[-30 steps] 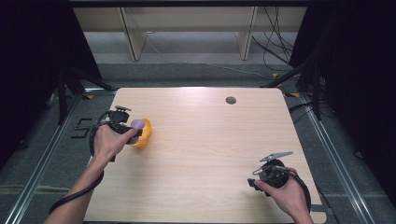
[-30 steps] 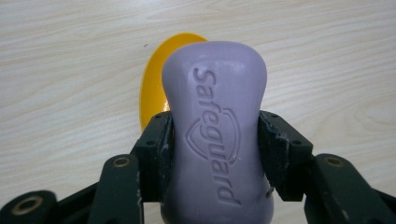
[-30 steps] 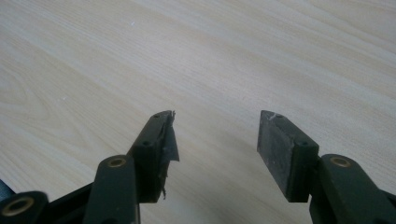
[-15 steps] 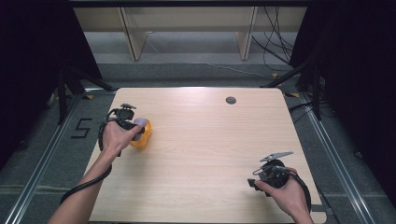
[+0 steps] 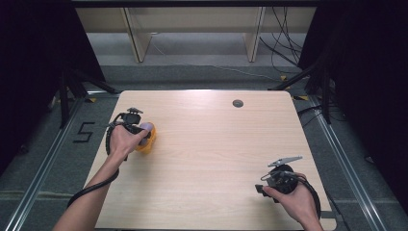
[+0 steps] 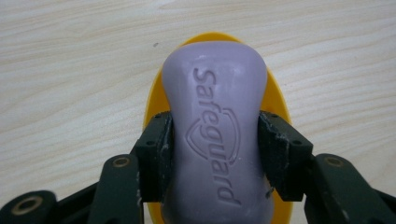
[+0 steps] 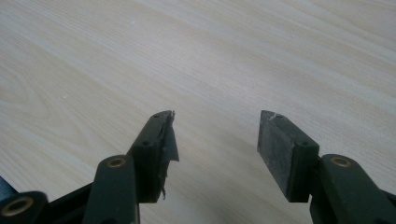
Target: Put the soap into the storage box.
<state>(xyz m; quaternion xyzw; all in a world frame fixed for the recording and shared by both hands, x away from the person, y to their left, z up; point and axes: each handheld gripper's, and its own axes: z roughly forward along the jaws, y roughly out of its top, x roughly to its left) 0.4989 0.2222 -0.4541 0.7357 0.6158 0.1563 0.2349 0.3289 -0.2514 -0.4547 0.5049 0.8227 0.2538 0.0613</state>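
The left gripper [image 6: 215, 135] is clenched on a purple bar of soap [image 6: 215, 126], its pads pressing the bar's narrow waist from both sides. The soap sits over a yellow dish [image 6: 275, 98] near the left edge of the wooden counter [image 5: 211, 159]; whether it rests in the dish I cannot tell. The right gripper [image 7: 215, 140] is released, jaws apart over bare wood near the right front corner.
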